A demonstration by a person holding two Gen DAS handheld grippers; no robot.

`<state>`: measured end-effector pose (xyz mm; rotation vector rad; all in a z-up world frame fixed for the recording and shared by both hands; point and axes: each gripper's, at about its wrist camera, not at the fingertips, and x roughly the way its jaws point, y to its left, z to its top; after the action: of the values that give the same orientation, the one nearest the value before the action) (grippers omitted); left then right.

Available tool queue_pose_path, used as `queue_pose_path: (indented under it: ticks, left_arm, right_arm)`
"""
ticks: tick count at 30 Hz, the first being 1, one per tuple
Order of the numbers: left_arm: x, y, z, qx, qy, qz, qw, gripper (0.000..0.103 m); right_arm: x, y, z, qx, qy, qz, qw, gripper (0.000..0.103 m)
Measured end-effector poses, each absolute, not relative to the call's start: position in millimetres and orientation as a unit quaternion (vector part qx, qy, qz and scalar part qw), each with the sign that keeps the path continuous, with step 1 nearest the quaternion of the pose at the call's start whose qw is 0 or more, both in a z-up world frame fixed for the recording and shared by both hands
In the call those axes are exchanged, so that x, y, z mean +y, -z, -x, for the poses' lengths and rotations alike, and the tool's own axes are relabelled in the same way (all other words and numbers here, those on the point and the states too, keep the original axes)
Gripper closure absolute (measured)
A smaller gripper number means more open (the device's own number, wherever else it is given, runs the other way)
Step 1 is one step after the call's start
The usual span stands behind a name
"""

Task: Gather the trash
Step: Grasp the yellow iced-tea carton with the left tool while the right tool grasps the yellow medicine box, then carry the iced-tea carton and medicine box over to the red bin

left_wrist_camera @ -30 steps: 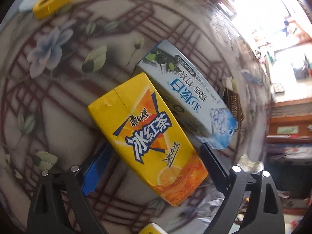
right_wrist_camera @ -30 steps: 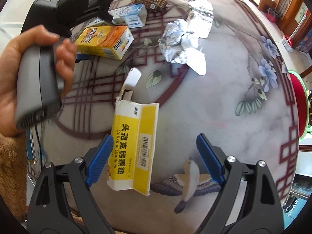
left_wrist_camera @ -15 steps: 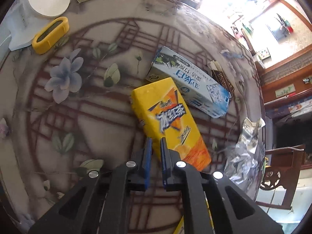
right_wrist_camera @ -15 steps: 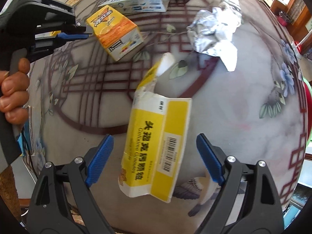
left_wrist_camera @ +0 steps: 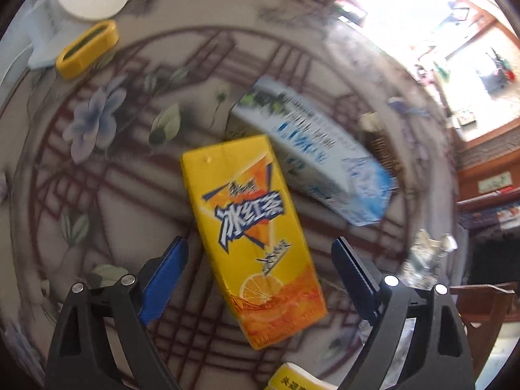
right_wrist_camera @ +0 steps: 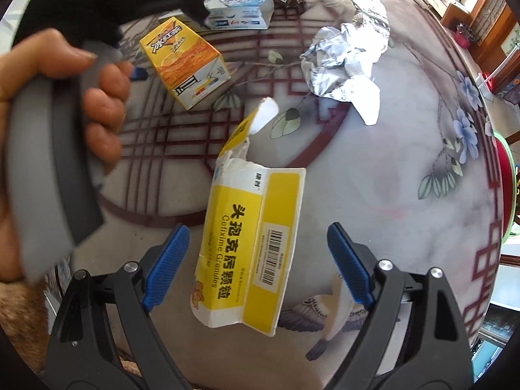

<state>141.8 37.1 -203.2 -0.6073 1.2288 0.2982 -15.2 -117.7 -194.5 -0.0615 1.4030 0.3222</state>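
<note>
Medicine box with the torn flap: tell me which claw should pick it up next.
Right. The right claw stands open, pads either side of the medicine box. The left claw, jaws just reopened, straddles the yellow tea carton instead.

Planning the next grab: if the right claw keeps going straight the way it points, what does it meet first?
Most likely the torn yellow-and-white medicine box, lying on the table between the open right claw pads; depth is unclear.

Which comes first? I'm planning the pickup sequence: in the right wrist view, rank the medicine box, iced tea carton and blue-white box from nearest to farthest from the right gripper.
1. Medicine box, between the right gripper's open jaws.
2. Iced tea carton, upper left.
3. Blue-white box, top, behind it.
</note>
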Motion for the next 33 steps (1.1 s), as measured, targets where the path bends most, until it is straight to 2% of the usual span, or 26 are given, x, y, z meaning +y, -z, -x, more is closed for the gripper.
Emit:
queue_pose_path:
  ticks: [4,5,6,7,10,15,23,33]
  left_arm:
    - [33,214,-141,0.571,-0.141,0.248,0.770,0.019]
    - [34,215,-140,0.569,-0.136,0.247,0.772,0.024]
    - [33,216,-140,0.568,-0.127,0.248,0.774,0.033]
    - [35,216,-140,0.570,-0.120,0.248,0.774,0.034]
    - [39,215,-137,0.569,-0.103,0.246,0.778,0.035]
    - [47,195,-117,0.553,-0.083,0.219,0.800,0.037]
    - [36,126,-85,0.485,-0.064,0.115,0.864,0.037]
    - [13,83,-64,0.446,-0.031,0.088,0.890,0.037]
  right_arm:
    - [-113,200,14,0.646,-0.156,0.035,0.747,0.018]
    - [-111,202,14,0.647,-0.160,0.039,0.745,0.018]
    - [-108,204,14,0.648,-0.162,0.045,0.742,0.028]
    - [-103,207,14,0.652,-0.164,0.051,0.739,0.049]
    - [-99,209,13,0.653,-0.176,0.050,0.735,0.060]
    - [-106,188,9,0.626,-0.174,0.041,0.759,0.063]
    - [-138,134,6,0.548,-0.143,0.033,0.823,0.063]
    - [-150,89,13,0.487,-0.130,0.037,0.863,0.063]
